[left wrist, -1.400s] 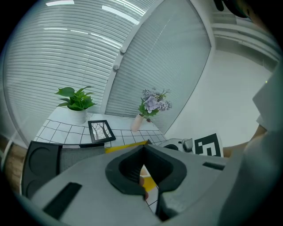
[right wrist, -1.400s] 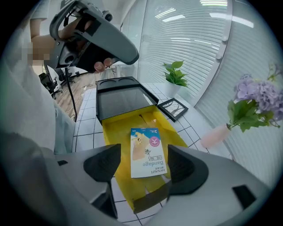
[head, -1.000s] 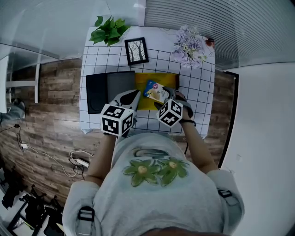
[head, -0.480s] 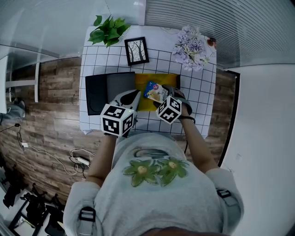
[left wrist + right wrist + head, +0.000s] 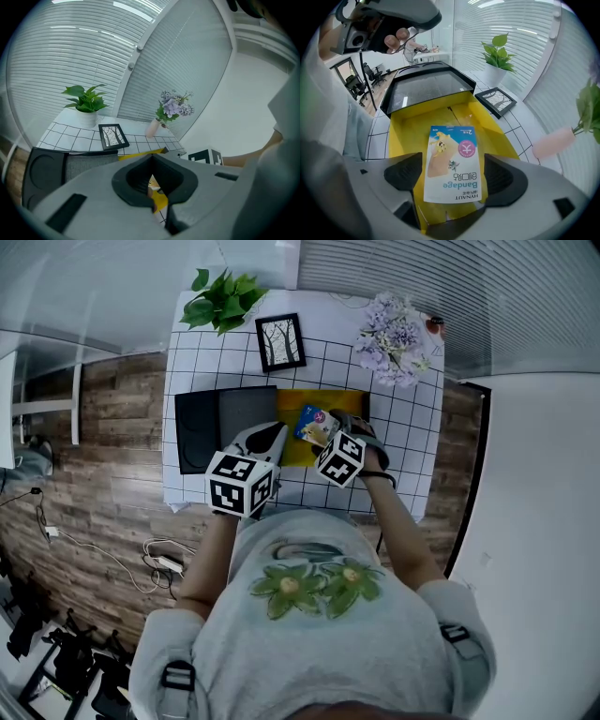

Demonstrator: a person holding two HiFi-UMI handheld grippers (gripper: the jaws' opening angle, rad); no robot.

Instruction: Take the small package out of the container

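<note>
Item: right gripper (image 5: 454, 174). Change noted: my jaws are opening and now stand wide apart. In the head view the gripper has crept forward over the container (image 5: 405, 126) since a second ago. The pads sit clear on either side of the package (image 5: 452, 161), neither touching it. I judge this the approach to the grasp, with the lift-out not yet begun. Item: package. A flat packet, white with a blue band, a pink roundel, a cartoon figure and the word "Bandage". It lies flat on the container's yellow bottom, between my jaws. Item: left gripper (image 5: 151, 197). Jaws together, nothing in them, idle to the left of the container.
</note>
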